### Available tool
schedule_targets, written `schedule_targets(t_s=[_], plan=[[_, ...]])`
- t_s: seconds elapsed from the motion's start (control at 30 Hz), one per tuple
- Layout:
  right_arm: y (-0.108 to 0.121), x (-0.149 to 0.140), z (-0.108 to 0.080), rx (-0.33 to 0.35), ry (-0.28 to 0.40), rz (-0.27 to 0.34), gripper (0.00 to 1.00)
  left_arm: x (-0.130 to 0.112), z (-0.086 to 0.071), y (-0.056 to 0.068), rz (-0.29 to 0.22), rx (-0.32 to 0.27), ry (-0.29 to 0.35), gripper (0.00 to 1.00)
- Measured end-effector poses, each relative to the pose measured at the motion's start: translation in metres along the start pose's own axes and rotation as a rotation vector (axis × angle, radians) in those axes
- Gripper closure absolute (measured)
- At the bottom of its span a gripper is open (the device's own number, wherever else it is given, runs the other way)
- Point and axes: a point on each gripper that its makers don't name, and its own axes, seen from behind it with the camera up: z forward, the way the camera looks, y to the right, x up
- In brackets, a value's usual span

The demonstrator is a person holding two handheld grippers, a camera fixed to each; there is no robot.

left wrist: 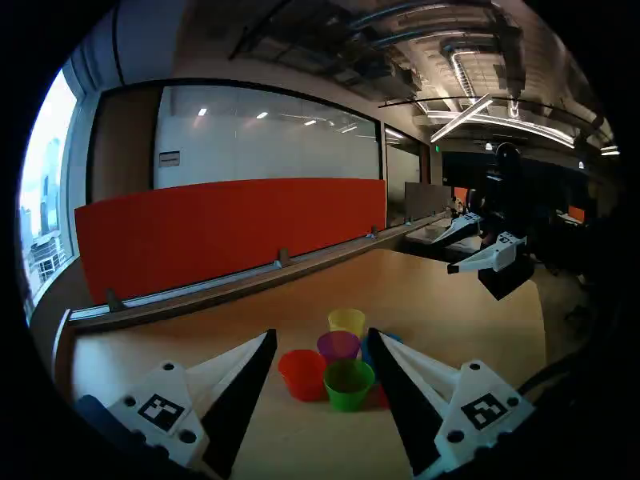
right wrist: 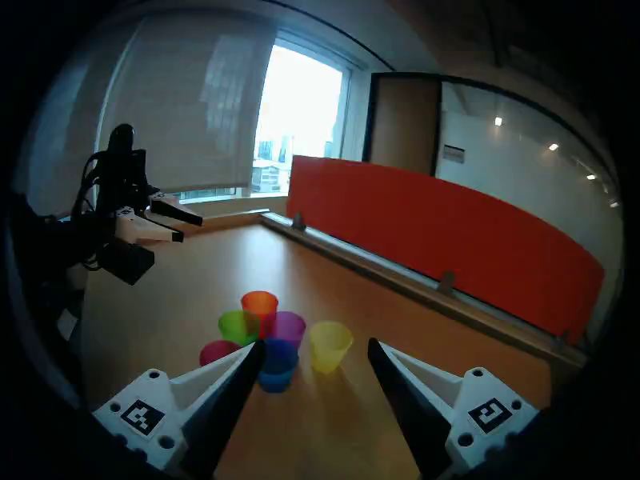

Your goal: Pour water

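left gripper (left wrist: 322,334): wide open, held nothing | right gripper (right wrist: 316,344): wide open, held nothing | cups (left wrist: 348,384): six, bunched close together on the table (left wrist: 448,304), just in front of both grippers

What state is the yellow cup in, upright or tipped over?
Upright: the yellow cup stands on its base on the desk, open rim facing up.

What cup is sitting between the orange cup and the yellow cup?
The purple cup sits between the orange cup and the yellow cup; the right gripper view shows it clearly.
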Motion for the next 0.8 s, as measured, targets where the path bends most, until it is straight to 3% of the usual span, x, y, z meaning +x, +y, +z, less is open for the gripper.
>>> schedule_targets(t_s=[0.8], plan=[[-0.015,-0.057,0.045,0.073,-0.091,0.015,0.01,-0.062,0.035,0.009,0.001,-0.069,-0.121,0.17]])
